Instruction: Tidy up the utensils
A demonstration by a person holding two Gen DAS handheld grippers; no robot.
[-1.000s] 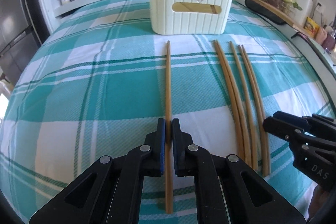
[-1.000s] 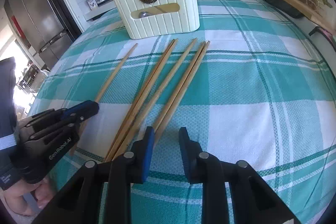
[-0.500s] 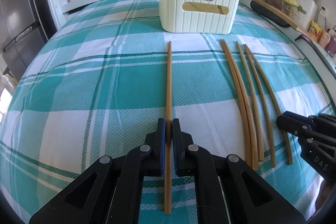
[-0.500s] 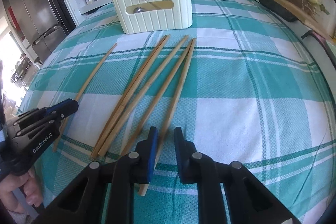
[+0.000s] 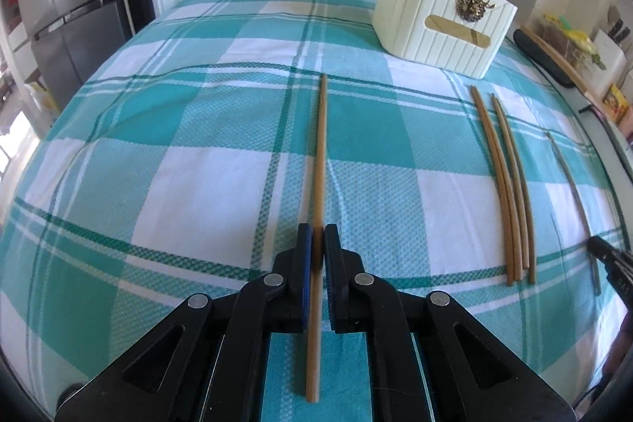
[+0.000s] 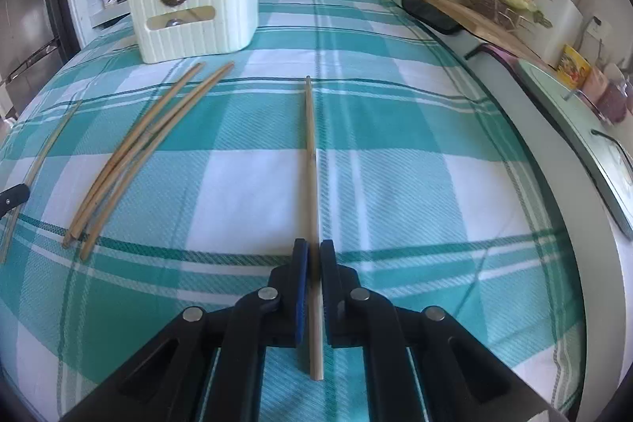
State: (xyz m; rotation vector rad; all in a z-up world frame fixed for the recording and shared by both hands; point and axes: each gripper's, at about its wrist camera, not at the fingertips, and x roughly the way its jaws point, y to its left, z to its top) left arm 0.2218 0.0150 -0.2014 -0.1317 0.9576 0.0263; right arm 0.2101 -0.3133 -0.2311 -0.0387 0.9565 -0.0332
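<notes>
The left tool [image 5: 318, 244] is clamped narrowly on a single chopstick [image 5: 321, 153], which runs from the bottom centre of the left view straight up to mid-frame, its far end lifted above the checked cloth [image 5: 198, 161] covering the counter. The tool points forward and steeply downward, its black arms filling the lower part of the frame. Its jaws have eased open a touch just now, yet the blue pads still press on the stick.

The right tool [image 6: 314, 256] is pinched on a second chopstick [image 6: 311, 161], held the same way: stick between the blue pads, reaching from the bottom centre up to the middle of the right view. This tool also tilts steeply downward.

Three more chopsticks [image 5: 510, 192] lie bundled on the cloth at the right of the left view, and at the left of the right view. The cream utensil holder [image 5: 443, 22] stands on the cloth in the upper right of the left view, upper left of the right one, with a brass stag-head badge on its front.

At the far right edge of the left view the right tool's black tip shows with its stick, blurred.
</notes>
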